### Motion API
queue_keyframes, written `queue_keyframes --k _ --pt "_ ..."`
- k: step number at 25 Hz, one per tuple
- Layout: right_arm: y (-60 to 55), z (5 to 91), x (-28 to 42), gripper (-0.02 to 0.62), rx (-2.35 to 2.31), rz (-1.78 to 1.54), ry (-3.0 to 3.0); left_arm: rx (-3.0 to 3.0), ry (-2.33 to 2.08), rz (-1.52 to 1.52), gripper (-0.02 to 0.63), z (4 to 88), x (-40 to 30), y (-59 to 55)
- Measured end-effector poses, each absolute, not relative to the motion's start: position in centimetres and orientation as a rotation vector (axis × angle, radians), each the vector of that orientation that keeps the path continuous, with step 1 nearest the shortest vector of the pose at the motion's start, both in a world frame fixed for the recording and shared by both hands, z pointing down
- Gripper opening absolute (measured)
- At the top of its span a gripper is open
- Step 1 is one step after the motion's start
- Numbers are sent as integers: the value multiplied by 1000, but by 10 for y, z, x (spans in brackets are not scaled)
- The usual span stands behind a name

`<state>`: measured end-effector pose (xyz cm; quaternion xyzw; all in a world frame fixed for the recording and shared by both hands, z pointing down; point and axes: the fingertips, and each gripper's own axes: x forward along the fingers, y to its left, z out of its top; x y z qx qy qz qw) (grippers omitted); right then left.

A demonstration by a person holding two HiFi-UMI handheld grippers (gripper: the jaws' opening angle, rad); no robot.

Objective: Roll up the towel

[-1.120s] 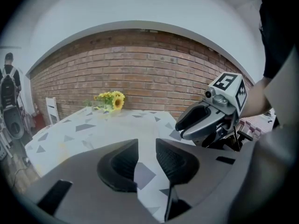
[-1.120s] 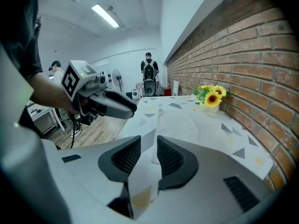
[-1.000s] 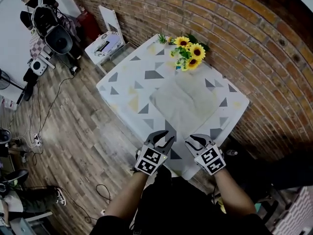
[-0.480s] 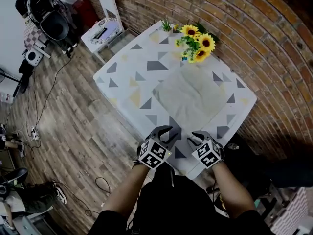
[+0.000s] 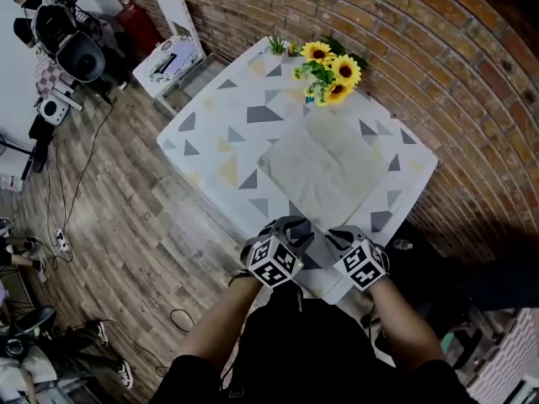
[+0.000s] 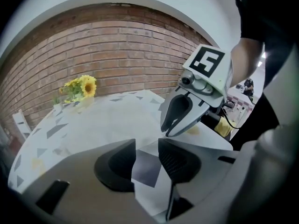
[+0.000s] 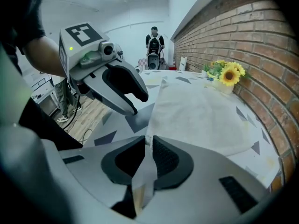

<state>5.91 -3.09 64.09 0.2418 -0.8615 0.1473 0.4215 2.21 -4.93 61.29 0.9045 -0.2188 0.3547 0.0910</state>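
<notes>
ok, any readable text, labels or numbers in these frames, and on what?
None readable.
Markers on left cube and right cube: square black-and-white patterns only, no characters.
Print on the seat of the white chair: too small to read.

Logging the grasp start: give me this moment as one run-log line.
phase: grasp | towel: flat, unrolled | right tool: closing on towel corner | left tool: opening, empty
</notes>
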Motion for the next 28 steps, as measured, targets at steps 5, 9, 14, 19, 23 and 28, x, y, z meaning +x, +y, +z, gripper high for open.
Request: queue_keyframes --k 5,9,14,19,23,28 --pt "-16 625 63 32 563 392 -2181 2764 -448 1200 149 625 43 -30" --pt "-11 628 70 32 561 403 -2168 2778 -356 1286 149 642 52 -23" --pt "-15 632 71 29 552 405 -2170 2779 -349 1315 147 650 59 -30" --pt "-25 634 72 29 544 402 -2168 2755 -347 1325 87 654 57 -34" --pt "-35 640 74 21 535 392 -2145 2731 -343 1322 58 656 52 -33" --pt "-47 651 69 17 495 379 -2126 2736 -366 1315 65 654 53 -32"
